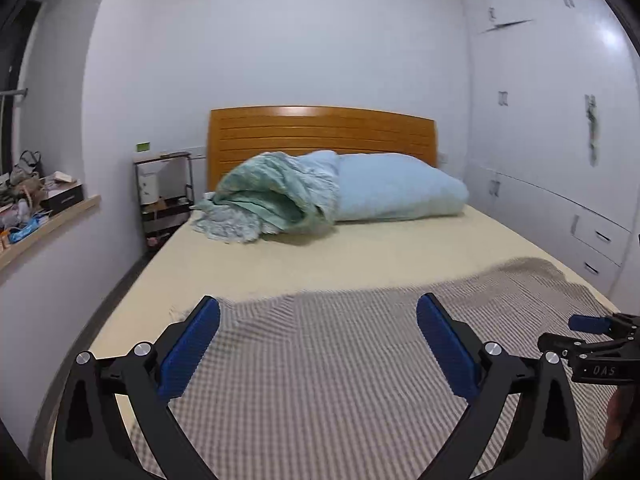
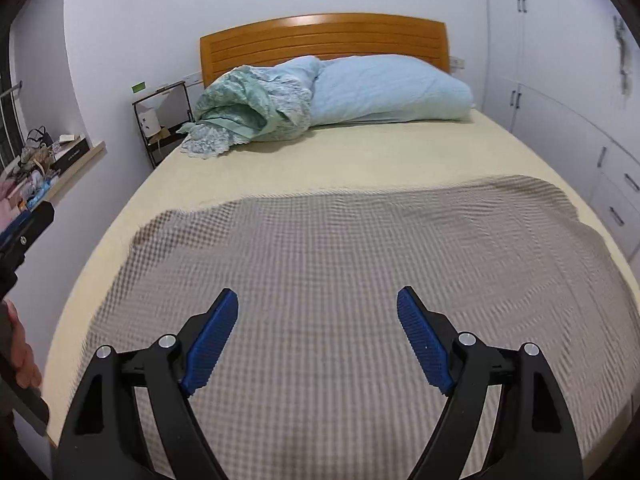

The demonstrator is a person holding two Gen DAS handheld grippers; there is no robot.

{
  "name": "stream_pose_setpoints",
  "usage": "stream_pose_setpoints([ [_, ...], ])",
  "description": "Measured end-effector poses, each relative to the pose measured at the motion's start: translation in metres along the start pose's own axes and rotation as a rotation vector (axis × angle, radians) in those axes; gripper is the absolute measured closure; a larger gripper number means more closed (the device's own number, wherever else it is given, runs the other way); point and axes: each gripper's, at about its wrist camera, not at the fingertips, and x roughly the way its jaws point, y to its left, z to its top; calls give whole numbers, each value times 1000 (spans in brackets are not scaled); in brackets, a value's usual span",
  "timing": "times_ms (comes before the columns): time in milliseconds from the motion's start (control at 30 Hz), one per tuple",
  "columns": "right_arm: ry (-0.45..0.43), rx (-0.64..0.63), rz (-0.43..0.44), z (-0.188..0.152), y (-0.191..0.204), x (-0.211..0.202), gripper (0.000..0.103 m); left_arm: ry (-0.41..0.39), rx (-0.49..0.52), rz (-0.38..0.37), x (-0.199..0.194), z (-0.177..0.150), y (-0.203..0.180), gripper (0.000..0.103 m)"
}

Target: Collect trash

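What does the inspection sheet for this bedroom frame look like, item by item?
Surface: bed with cream sheet; grey checked blanket spread flat over the near half.
Job's things: nothing seen; no trash on the bed.
Clutter: bunched green quilt and blue pillow at the headboard; window ledge piled with bags and boxes.
Grippers: left hand-held gripper open, empty; right hand-held gripper open, empty.
Cables: nothing seen.
Surroundings: bedside rack, white wardrobe.
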Motion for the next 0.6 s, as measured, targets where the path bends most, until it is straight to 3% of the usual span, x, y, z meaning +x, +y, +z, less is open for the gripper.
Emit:
stream_pose_setpoints([
  [133,1,29,1,28,15,29,25,-26,-12,32,35,15,22,7],
  [333,-346,-11,-65,31,24,20,25,-108,9,90,62,13,38,7],
  [433,-394,-20,-21,28,23,19,25,-152,-11,81,59,8,42,7],
  [600,-412,-68,-22,25,26,15,25,-169,-14,66,49,7,41,7],
])
